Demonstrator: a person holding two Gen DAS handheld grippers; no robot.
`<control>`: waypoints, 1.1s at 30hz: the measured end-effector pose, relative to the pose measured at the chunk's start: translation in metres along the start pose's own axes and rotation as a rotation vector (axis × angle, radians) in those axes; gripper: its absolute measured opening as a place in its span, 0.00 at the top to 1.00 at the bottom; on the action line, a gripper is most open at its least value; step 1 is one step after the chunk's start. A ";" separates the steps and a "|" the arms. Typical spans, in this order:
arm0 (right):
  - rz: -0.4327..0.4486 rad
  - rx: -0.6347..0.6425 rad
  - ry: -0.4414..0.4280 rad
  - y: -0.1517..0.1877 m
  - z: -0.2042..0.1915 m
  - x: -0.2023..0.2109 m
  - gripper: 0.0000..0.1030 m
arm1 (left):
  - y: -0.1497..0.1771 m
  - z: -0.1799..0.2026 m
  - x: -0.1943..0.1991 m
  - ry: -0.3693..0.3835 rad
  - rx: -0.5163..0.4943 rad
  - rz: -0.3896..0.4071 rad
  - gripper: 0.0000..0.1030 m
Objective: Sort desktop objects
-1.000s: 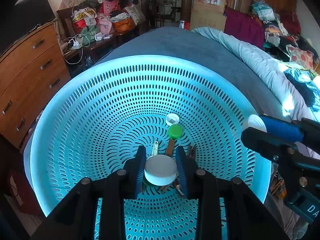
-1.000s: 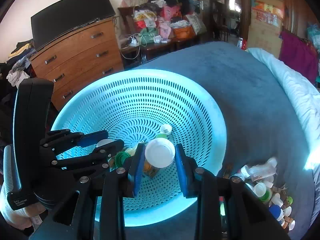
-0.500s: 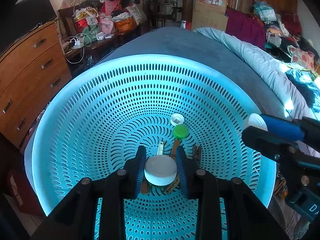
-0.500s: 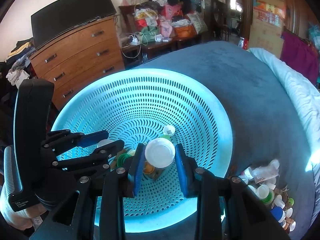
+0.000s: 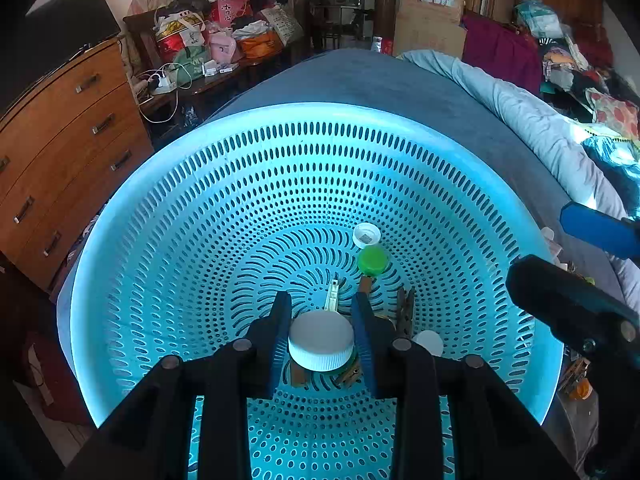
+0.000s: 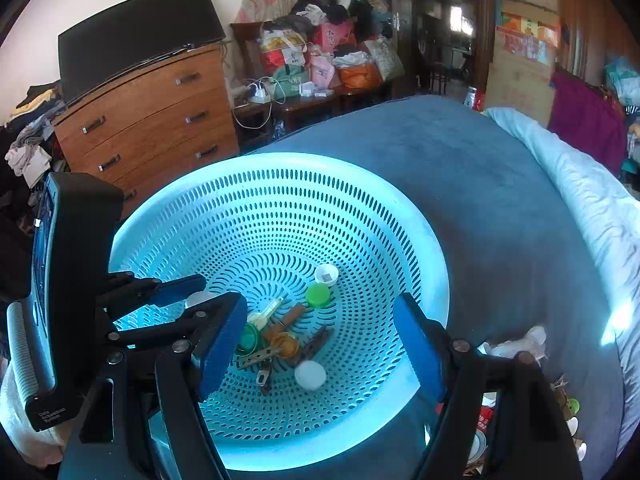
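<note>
Change: right gripper (image 6: 320,344) has just let go; its jaws have just been opening, and the white cap (image 6: 310,375) it held a moment ago now lies on the basket floor below them.
Right jaws: wide apart, blue pads on either side of the pile, nothing pressed between them.
Left gripper (image 5: 321,330): jaws partly closed and clamped on a second white cap (image 5: 321,340), held above the basket floor.
Basket (image 6: 420,232): round, turquoise, perforated, resting on a blue-grey bed cover (image 6: 500,200).
Basket contents: green cap (image 6: 318,294) beside a small white cup-like cap (image 6: 325,273); nearer the middle a green ring-shaped lid (image 6: 246,338), an orange lid (image 6: 285,344) and a few clothespins (image 6: 258,357), heaped and overlapping.
Dropped cap: apart from the green cap, just beside the clothespins; whether it touches them is hard to tell.
Outside basket: more small caps and bits (image 6: 568,412) lie on the cover at the lower right, well apart from the sorted pile.
Background: wooden dresser (image 6: 152,120) beyond the basket.
</note>
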State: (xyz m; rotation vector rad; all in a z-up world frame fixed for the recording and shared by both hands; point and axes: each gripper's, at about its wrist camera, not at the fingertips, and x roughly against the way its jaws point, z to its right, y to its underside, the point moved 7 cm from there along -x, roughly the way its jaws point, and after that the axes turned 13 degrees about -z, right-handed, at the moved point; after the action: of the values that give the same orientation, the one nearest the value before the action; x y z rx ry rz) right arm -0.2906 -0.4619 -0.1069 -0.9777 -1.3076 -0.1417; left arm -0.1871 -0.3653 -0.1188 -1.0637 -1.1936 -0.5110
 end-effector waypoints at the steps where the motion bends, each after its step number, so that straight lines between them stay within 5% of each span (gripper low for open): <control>1: 0.002 0.001 0.004 0.001 0.000 0.001 0.27 | 0.000 0.000 0.000 -0.002 0.002 -0.002 0.69; 14: 0.081 -0.049 0.029 0.020 0.024 0.047 0.22 | 0.000 0.010 0.011 -0.082 -0.007 0.013 0.59; 18: 0.161 -0.089 0.143 0.048 0.049 0.096 0.00 | 0.010 0.031 0.040 -0.102 -0.051 0.074 0.55; 20: 0.188 -0.132 0.227 0.068 0.065 0.122 0.00 | 0.018 0.049 0.057 -0.060 -0.081 0.113 0.32; 22: 0.177 -0.181 0.324 0.090 0.083 0.144 0.00 | 0.030 0.067 0.072 -0.009 -0.102 0.142 0.23; 27: 0.105 -0.305 0.503 0.151 0.123 0.185 0.00 | 0.055 0.108 0.096 -0.014 -0.148 0.172 0.13; 33: 0.094 -0.426 0.544 0.197 0.140 0.229 0.00 | 0.081 0.151 0.113 0.079 -0.180 0.126 0.12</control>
State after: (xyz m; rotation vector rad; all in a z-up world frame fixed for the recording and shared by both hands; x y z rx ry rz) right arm -0.2052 -0.1511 -0.0232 -1.2479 -0.7388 -0.5905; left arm -0.1584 -0.1750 -0.0476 -1.2522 -1.0180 -0.5644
